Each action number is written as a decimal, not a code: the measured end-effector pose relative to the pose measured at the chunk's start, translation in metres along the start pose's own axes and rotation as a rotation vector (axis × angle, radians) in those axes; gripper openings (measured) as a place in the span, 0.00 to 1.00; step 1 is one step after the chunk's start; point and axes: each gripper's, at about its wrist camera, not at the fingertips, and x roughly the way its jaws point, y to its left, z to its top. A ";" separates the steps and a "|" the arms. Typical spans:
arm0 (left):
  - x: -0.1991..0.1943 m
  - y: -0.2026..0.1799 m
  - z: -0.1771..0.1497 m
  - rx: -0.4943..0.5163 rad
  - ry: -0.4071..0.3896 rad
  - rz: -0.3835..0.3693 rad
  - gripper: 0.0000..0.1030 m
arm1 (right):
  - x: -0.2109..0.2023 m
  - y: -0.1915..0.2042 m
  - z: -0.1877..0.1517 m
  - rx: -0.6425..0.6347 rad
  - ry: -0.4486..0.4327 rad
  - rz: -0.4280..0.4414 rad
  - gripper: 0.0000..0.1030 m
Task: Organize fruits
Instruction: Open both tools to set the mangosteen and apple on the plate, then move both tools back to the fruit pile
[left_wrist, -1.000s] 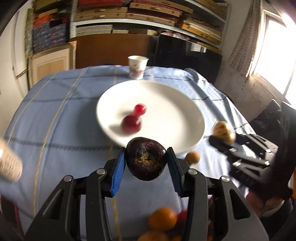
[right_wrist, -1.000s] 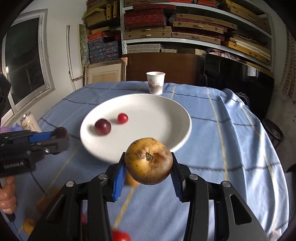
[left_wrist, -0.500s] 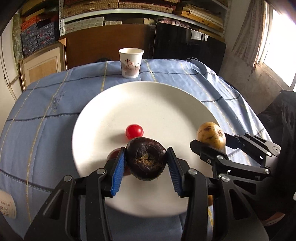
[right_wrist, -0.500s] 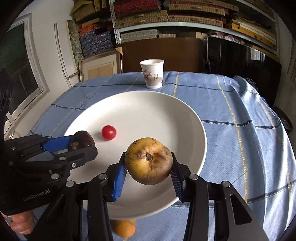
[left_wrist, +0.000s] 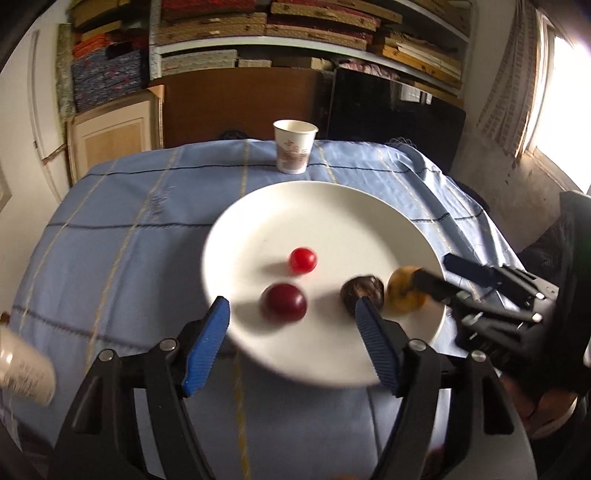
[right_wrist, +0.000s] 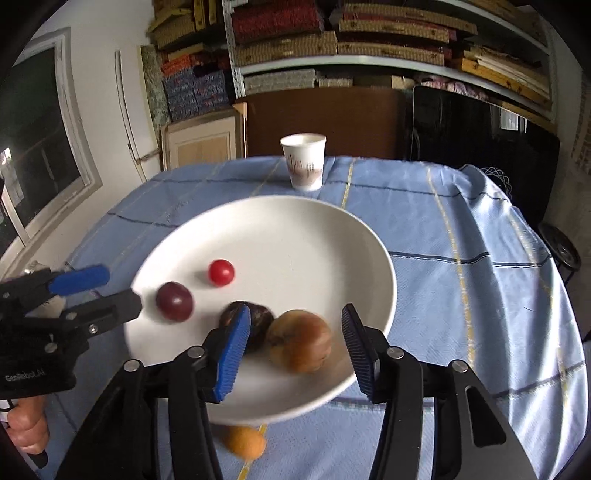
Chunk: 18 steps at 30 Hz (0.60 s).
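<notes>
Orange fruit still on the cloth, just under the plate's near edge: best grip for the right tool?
Take the orange fruit across its short middle, coming from above on the near side. It lies lengthwise on the cloth, partly tucked under the plate rim, so the far side is blocked. The right tool is already open.

Both tools, clamped on fruit half a second ago, now spread wide and empty: left tool (left_wrist: 291, 336), right tool (right_wrist: 295, 347). Dark purple fruit (right_wrist: 255, 321) released onto the white plate (right_wrist: 295, 221), beside the yellow-brown fruit (right_wrist: 299, 339), likewise set down there. Both tools drawn back toward the plate's near rim.
</notes>
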 end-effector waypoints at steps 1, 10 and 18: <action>-0.009 0.003 -0.006 -0.011 -0.012 0.005 0.74 | -0.009 0.000 -0.003 0.002 -0.010 0.005 0.51; -0.046 0.048 -0.072 -0.172 -0.038 0.081 0.95 | -0.075 0.020 -0.076 -0.106 -0.072 0.003 0.61; -0.057 0.059 -0.103 -0.181 0.019 0.116 0.95 | -0.106 0.042 -0.107 -0.230 -0.101 -0.032 0.63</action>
